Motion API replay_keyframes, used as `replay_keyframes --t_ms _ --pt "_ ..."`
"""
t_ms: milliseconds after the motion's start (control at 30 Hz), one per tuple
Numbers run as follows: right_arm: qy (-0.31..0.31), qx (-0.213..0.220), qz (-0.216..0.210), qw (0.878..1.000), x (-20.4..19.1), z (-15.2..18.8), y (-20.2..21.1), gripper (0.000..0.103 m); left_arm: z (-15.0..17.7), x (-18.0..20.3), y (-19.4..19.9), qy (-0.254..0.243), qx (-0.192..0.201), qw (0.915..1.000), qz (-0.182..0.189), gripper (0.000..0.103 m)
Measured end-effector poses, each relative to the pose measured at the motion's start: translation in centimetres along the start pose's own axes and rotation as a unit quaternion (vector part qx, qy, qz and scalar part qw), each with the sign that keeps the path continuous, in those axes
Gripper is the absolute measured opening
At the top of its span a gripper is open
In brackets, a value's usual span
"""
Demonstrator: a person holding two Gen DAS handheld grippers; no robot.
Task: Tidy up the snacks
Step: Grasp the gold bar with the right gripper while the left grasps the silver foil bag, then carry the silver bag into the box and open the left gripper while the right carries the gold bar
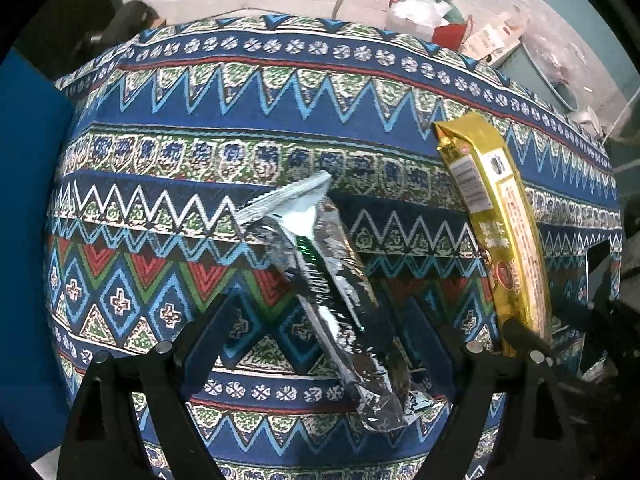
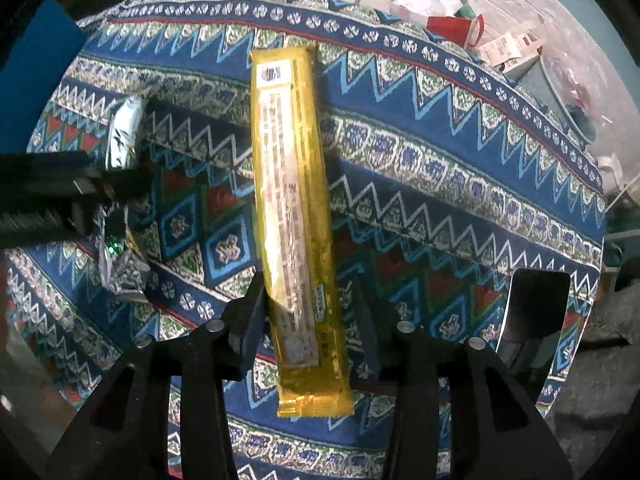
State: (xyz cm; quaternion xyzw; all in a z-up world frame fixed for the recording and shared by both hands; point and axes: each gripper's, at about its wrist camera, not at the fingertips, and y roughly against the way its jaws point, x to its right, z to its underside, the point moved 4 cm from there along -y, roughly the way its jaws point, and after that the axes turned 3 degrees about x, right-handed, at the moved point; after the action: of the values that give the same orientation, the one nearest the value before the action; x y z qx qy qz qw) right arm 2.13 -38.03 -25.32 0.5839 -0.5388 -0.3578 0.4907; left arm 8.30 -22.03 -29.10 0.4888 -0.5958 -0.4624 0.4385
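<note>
A long gold snack pack (image 2: 294, 216) lies on the patterned blue cloth (image 2: 440, 152), running away from me. My right gripper (image 2: 304, 300) is open, with its fingers on either side of the pack's near half. A crumpled silver snack wrapper (image 1: 320, 280) lies diagonally on the cloth (image 1: 200, 140). My left gripper (image 1: 316, 320) is open, with its fingers wide on both sides of the wrapper's near end. The gold pack also shows at the right in the left wrist view (image 1: 496, 232). The silver wrapper shows at the left in the right wrist view (image 2: 122, 200), partly hidden by the left gripper.
The cloth covers a round table. Beyond its far edge on the floor are a red bag (image 2: 456, 26) with white and green stuff, and cardboard boxes (image 2: 510, 46). A blue surface (image 1: 28, 200) lies to the left. A dark rectangular object (image 2: 536, 312) sits at the table's right edge.
</note>
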Motion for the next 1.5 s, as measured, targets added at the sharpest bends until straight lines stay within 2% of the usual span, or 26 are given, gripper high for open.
replay_keyframes --t_ms 67,133,233,333,500,533,567,600,833,1167,1500 --pt "0.003 0.005 -0.001 1.000 0.7 -1.1 -0.2 0.043 0.0 0.4 0.1 -0.003 0.012 0.9999 -0.008 0.074" --pt "0.005 0.013 -0.002 1.000 0.9 -2.1 -0.3 0.043 0.0 0.8 0.2 -0.012 0.027 0.9994 -0.017 0.050" --pt "0.008 0.025 -0.003 1.000 0.8 -3.5 -0.6 0.045 0.1 1.2 0.4 -0.022 0.029 0.9993 -0.003 0.031" --pt "0.009 0.033 -0.002 0.999 0.8 -4.7 -1.4 0.047 0.0 -0.1 0.8 -0.022 0.029 0.9993 0.011 0.029" --pt "0.019 0.028 0.014 0.999 0.5 -5.4 -2.9 0.047 0.7 -3.1 2.1 -0.026 0.033 0.9990 0.011 0.029" --pt "0.021 0.028 0.017 0.999 0.4 -5.3 -3.0 0.044 0.7 -3.8 2.1 -0.029 0.035 0.9989 0.011 0.029" --pt "0.024 0.031 0.016 0.999 0.1 -5.0 -2.8 0.036 0.7 -4.2 2.3 -0.032 0.037 0.9988 0.010 0.029" --pt "0.030 0.032 0.021 0.999 -0.1 -5.2 -2.7 0.032 0.9 -4.5 2.6 -0.035 0.039 0.9986 0.009 0.029" --pt "0.038 0.031 0.019 0.999 -0.8 -4.7 -1.7 0.031 1.1 -6.3 5.9 -0.052 0.058 0.9970 0.003 0.029" --pt "0.027 0.042 0.006 0.999 -3.1 -4.3 2.1 0.031 2.0 -9.0 10.7 -0.073 0.096 0.9926 -0.015 0.029" --pt "0.053 0.086 -0.010 0.995 -7.0 -5.6 6.4 0.031 3.1 -11.1 14.7 -0.074 0.135 0.9878 -0.026 0.029"
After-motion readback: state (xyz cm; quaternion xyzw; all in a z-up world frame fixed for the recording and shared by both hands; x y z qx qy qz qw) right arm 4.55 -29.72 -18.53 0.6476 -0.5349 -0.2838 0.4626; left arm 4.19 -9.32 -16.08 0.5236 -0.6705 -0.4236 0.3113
